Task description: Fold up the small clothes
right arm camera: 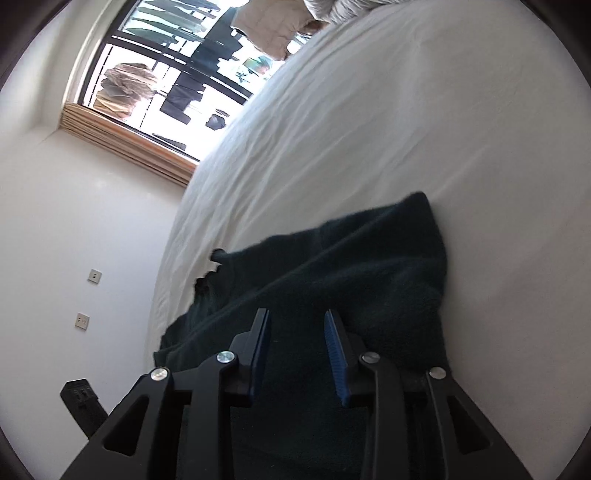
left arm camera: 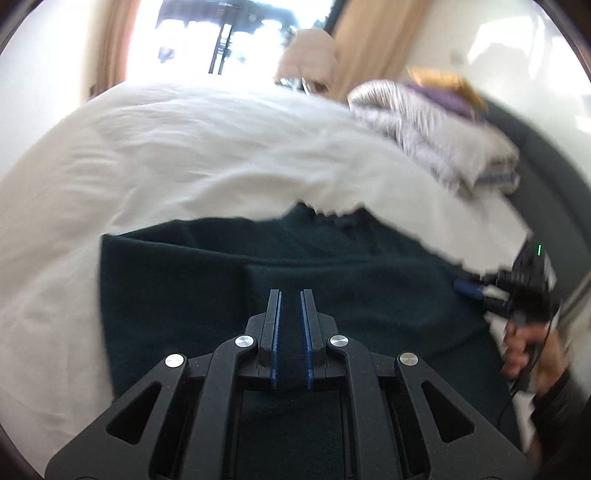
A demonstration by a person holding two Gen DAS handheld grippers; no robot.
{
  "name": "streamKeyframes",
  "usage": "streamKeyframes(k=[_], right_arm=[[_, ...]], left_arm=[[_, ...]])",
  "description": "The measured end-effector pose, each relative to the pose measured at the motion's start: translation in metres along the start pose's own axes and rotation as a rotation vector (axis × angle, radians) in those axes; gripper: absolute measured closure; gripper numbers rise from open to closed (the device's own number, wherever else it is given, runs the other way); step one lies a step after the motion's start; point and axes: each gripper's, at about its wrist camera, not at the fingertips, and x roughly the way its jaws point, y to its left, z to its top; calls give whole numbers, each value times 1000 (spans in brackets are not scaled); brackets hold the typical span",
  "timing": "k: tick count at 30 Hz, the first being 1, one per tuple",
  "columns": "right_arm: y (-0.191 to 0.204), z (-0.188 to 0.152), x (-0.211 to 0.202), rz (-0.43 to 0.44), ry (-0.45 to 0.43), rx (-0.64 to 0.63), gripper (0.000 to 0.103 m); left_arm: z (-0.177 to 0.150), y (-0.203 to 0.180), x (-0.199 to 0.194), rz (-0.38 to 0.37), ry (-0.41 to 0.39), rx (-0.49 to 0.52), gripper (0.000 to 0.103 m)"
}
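Dark green fleece garment (left arm camera: 258, 266) lay partly folded on white bedsheet (left arm camera: 184, 147); left gripper (left arm camera: 290, 295) nearly closed on nothing, right gripper (right arm camera: 295, 321) wide; folding seemed unfinished.

light: daylight, window (left arm camera: 221, 33) blown out | blur: motion smear right side, left view | edges: fisheye vignette

- White bed sheet (left arm camera: 192, 147), wrinkled, covering most of both views
- Striped folded bedding (left arm camera: 436, 136) piled at the far right of the bed, purple and tan items on top (blurred)
- Window (right arm camera: 166, 70) with laundry hanging outside
- Curtain (left arm camera: 365, 40), tan, beside the window
- Two wall plates (right arm camera: 95, 275) on white wall
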Motion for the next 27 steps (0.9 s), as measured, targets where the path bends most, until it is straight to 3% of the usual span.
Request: streamKeyframes(k=[1,2,4,7,9,11,13,14,16,18,19,21,23,27], right_arm=[[-8,0,3,7,-6,20,96],[-17,1,2,12,-19,42,103],[-38,1,-8,55,-51,110,103],[-53,-1,-35,8,-100,131,103],[-48,-7,-55,-25,-128,112,92],[-31,-18,-70,14,-142,50,48],[-12,-29,-74,63,-130,-23,35],[-6,-33,-69,76,-109,-44,33],[-8,-39,-52,12,-48,-35,37],[-22,-39,-51,5,-60,-15,55],[-31,-38,-57,-29,-67,21,70],[-44,-40,-78,-93,-108,111,56],[-41,-49,-107,-128,-151,71,47],[-17,-83,-152,-46,-112,-76,42]], left_arm=[[-2,-4,9,9,24,15,93],[-7,-4,20,15,62,8,93],[-19,5,33,-17,105,-39,93],[-23,18,31,-77,101,-100,93],[-25,19,25,-63,105,-92,93],[-29,20,14,-49,88,-97,93],[-38,19,5,-31,81,-107,92],[-43,20,3,-29,91,-110,92],[-53,25,-1,-30,108,-123,92],[-60,31,-12,-38,103,-134,92],[-63,33,-18,-34,110,-142,92],[-70,37,-36,-10,111,-139,92],[-81,42,-59,3,84,-133,92],[-116,49,-108,-35,54,-139,92]])
